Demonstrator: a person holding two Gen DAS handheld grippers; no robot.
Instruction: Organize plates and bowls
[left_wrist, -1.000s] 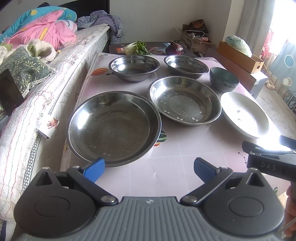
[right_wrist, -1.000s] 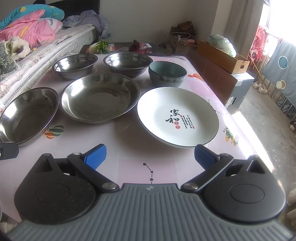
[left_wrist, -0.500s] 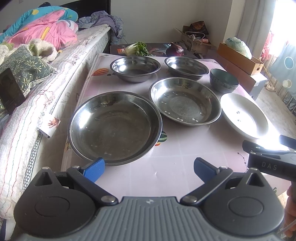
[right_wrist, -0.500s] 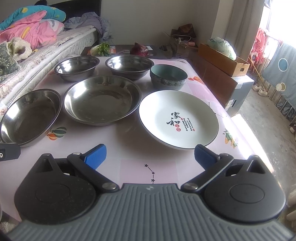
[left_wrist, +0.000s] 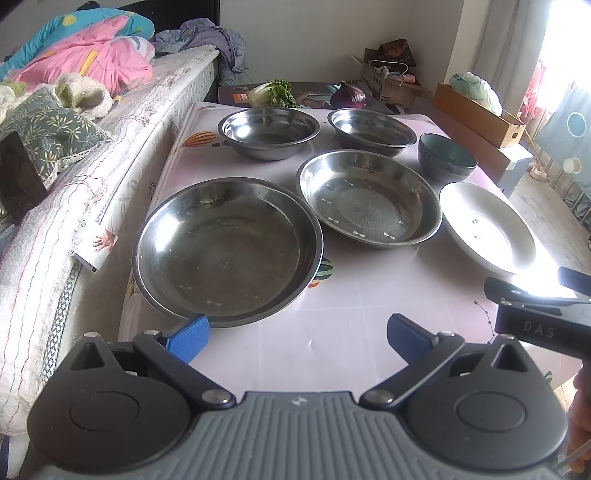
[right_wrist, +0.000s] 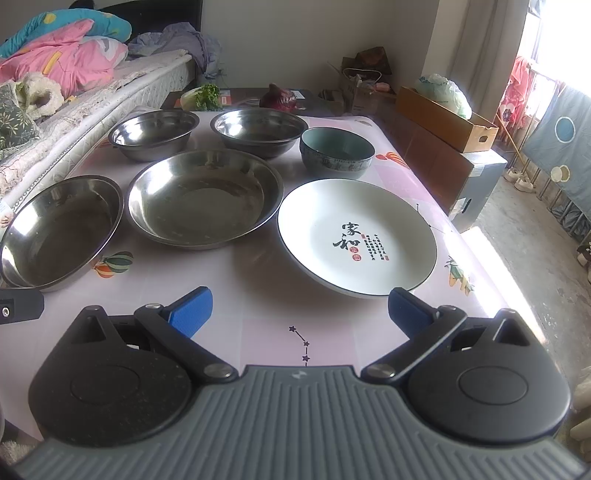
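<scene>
six dishes sit apart on the pink patterned tablecloth (right_wrist: 258, 266); nothing is stacked yet, so the sorting appears not to have begun; the left gripper (left_wrist: 297, 332) hovers low at the near edge with its blue-padded jaws spread wide and empty, its left pad just short of the rim of the large shallow steel plate nearest the bed (left_wrist: 225, 251); the right gripper (right_wrist: 299, 306) is likewise wide open and holds nothing, its right pad close to the near rim of the white ceramic plate with black calligraphy (right_wrist: 356, 236); between these two lies a second shallow steel plate (right_wrist: 205, 199), and behind stand two deeper steel bowls (right_wrist: 153, 133) (right_wrist: 258, 129) and a teal ceramic bowl (right_wrist: 336, 151); a sensible first step, as a judgement, is to grip a plate rim; each gripper should come in low so one pad slides under the lip and the other over it, then close firmly before lifting, since thin polished steel may slip or tilt; the ceramic plate should be lifted level and lowered gently to avoid chipping.
</scene>
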